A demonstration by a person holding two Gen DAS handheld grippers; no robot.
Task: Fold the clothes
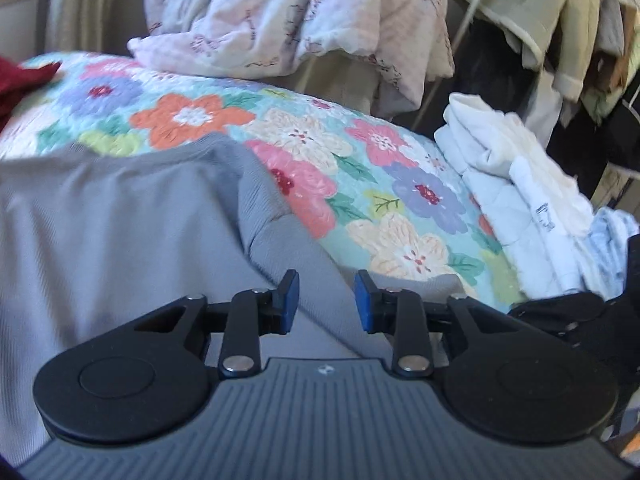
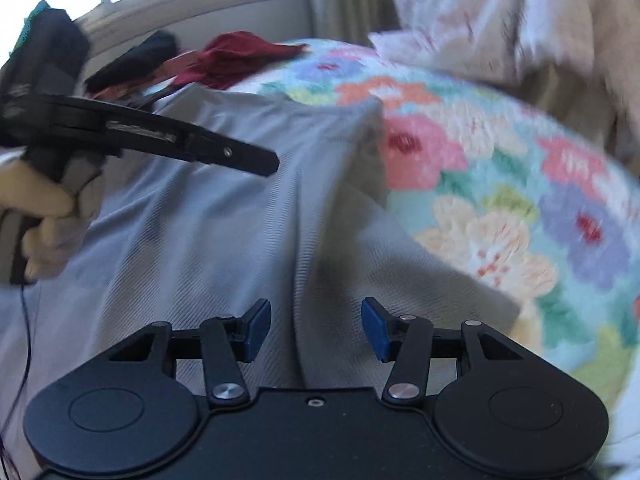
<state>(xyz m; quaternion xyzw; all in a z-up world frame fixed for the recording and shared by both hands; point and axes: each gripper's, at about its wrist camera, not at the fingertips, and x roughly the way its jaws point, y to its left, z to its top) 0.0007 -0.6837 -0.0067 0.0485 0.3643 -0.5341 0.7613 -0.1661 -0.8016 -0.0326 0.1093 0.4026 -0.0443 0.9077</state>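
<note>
A grey ribbed garment [image 1: 120,220] lies spread on the floral quilt [image 1: 304,140], with a fold ridge running toward my left gripper [image 1: 326,300]. That gripper is open and empty just above the grey cloth. In the right wrist view the same grey garment [image 2: 224,220] covers the left and middle, creased down its centre. My right gripper [image 2: 316,328] is open and empty over that crease. The left gripper [image 2: 160,136] shows there from the side at upper left, held by a gloved hand above the garment.
A dark red garment [image 2: 240,60] and dark clothes lie at the quilt's far left. A pile of white folded clothes [image 1: 520,184] sits at the right. A pale floral blanket [image 1: 280,12] is heaped behind. Clothes hang at the far right [image 1: 580,40].
</note>
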